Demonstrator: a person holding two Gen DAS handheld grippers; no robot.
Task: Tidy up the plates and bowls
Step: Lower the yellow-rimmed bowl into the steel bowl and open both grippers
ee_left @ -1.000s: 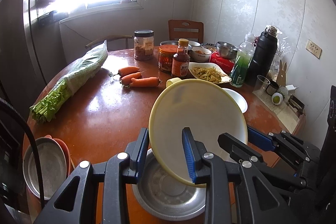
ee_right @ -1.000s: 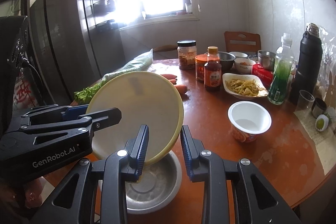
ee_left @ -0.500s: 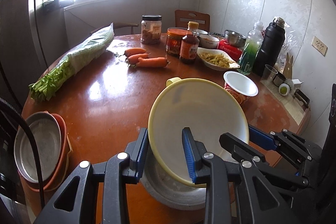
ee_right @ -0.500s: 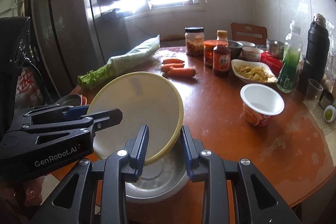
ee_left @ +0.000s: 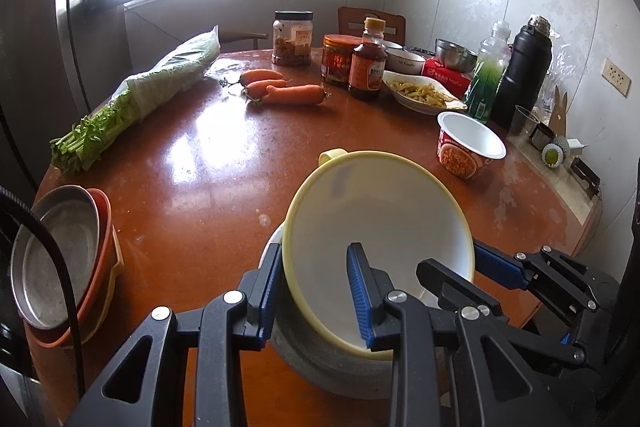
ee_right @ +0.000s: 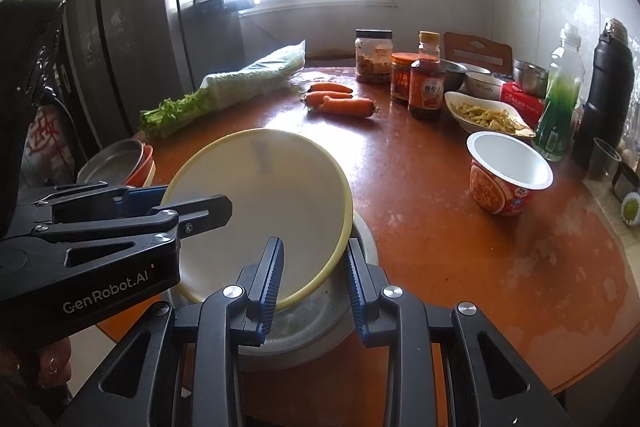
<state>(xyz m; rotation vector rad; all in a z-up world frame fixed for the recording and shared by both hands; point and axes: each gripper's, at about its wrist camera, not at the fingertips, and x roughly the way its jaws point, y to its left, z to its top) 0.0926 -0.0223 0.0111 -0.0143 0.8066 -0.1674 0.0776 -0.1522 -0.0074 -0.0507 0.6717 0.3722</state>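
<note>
Both grippers pinch the yellow plate [ee_left: 376,227] — left gripper [ee_left: 314,291] and right gripper [ee_right: 314,279] — tilted over a steel bowl [ee_right: 316,327]. A noodle cup [ee_right: 506,175] and carrots [ee_left: 284,89] stand well apart; stacked bowls [ee_left: 60,255] sit left. Since earlier, the plate has come down closer to the bowl.

Steel bowl [ee_left: 320,367] mostly hidden under yellow plate [ee_left: 380,227] — plate stack [ee_left: 52,259] edge-cropped

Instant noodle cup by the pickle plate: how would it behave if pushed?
The noodle cup looks empty with its white inside bare, so probably light. It stands upright on a base narrower than its rim, so a high push may tip it. Thin walls would likely flex under a squeeze.
</note>
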